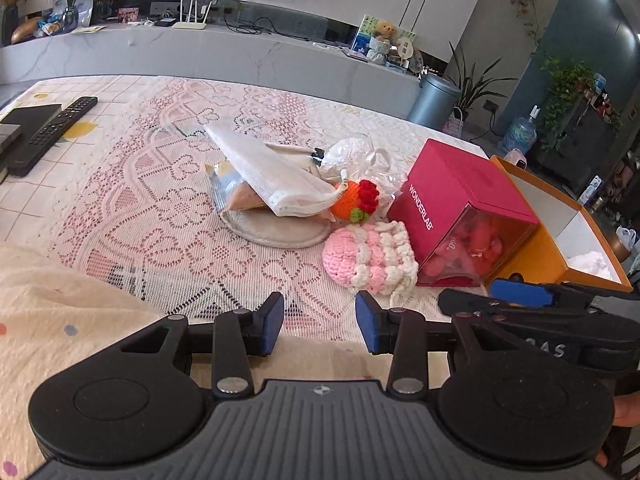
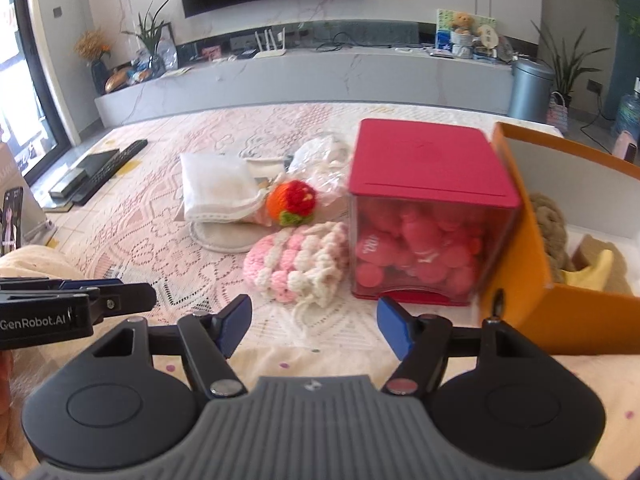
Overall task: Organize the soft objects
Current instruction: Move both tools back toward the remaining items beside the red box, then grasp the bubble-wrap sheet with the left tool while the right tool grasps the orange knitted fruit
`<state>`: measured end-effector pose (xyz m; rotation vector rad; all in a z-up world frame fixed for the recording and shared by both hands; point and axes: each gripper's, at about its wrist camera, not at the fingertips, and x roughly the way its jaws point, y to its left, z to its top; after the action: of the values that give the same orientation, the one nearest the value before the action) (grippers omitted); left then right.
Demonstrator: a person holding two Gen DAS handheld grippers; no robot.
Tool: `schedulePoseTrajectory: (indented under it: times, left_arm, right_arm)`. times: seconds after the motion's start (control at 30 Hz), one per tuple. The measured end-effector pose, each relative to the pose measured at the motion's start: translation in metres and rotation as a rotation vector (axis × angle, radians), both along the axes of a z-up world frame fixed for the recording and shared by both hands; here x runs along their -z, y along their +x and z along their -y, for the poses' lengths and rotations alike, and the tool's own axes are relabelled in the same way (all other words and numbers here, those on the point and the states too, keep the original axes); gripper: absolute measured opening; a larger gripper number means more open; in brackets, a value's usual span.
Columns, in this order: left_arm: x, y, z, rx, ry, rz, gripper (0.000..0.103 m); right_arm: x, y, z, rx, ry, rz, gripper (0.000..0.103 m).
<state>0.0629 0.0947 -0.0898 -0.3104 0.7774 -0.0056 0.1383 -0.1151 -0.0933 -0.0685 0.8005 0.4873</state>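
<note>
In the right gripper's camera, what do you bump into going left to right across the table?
Remote → white mesh bag → orange crochet ball → red box → orange box.

"WONDERLAB" on magenta box (image 1: 448, 200); "GenRobot.AI" on left hand-held gripper (image 2: 80, 300).

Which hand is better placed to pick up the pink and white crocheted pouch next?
Left, marginally. The pink and white crocheted pouch lies straight ahead of the open left gripper, whereas the open right gripper has it ahead but to its left.
</note>
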Motion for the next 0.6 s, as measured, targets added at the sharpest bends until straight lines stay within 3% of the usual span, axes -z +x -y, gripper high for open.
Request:
schedulePoseTrajectory:
  times: [0.3,0.6]
  left_arm:
    - [-0.006,0.020,-0.020,-0.005,0.011,0.020,0.047]
    - [-0.008,0.055,-0.037,-0.003,0.038,0.034,0.050]
  right_arm:
    - [-0.002,0.022,-0.041,-0.101,-0.049,0.021,0.054]
    - [-0.006,0.051,-0.075,-0.200,-0.110,0.093,0.052]
